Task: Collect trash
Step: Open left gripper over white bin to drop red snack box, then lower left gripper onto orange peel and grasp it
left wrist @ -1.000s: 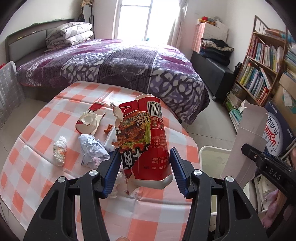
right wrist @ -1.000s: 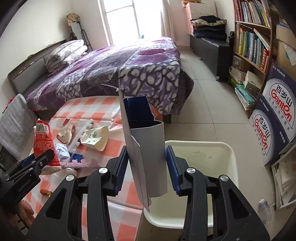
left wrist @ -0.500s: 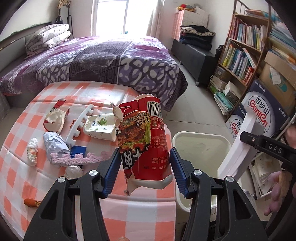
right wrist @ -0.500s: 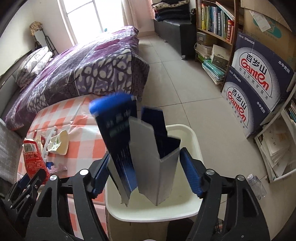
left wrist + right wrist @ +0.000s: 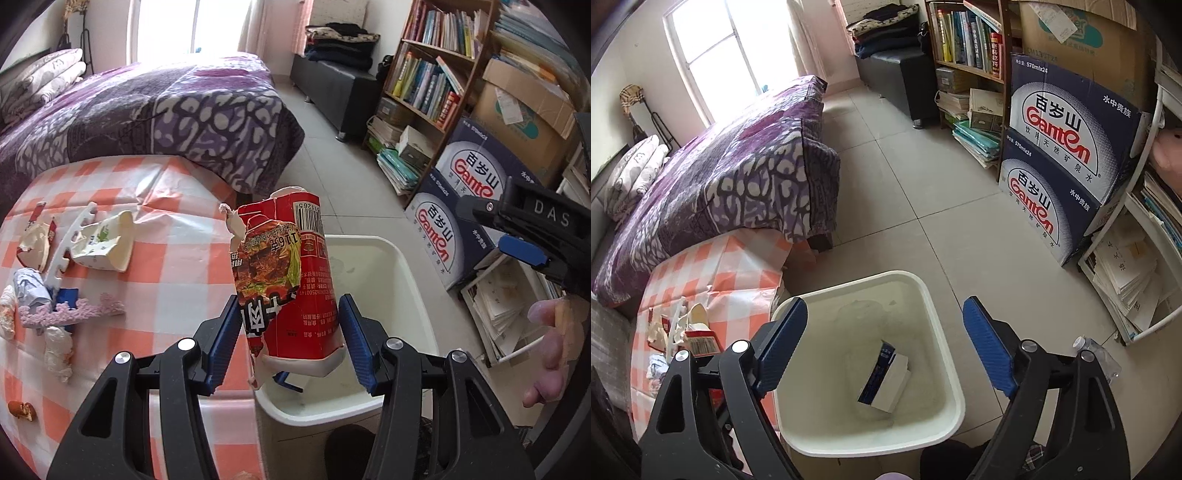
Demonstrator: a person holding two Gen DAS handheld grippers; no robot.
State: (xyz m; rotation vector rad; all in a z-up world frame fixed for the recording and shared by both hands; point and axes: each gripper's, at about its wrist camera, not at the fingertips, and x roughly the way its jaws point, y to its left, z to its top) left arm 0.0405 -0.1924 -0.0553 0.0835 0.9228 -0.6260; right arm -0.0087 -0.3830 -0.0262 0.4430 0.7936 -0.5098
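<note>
My left gripper (image 5: 290,343) is shut on a torn red snack carton (image 5: 286,273) and holds it upright over the near edge of the white trash bin (image 5: 417,295), beside the checkered table (image 5: 173,280). My right gripper (image 5: 884,345) is open and empty above the same bin (image 5: 945,369). A blue and white box (image 5: 886,376) lies on the bin's bottom. The right gripper also shows at the right of the left wrist view (image 5: 524,240).
More trash lies on the table: a crumpled paper cup (image 5: 105,243), a white foam strip (image 5: 70,243), a pink foam strip (image 5: 70,312), wrappers. A purple bed (image 5: 147,110), bookshelf (image 5: 436,74) and water cartons (image 5: 1067,155) surround the bin.
My right gripper opened over the bin and the blue and white box dropped into it. My left gripper carried the red carton rightward from above the table to the bin's edge.
</note>
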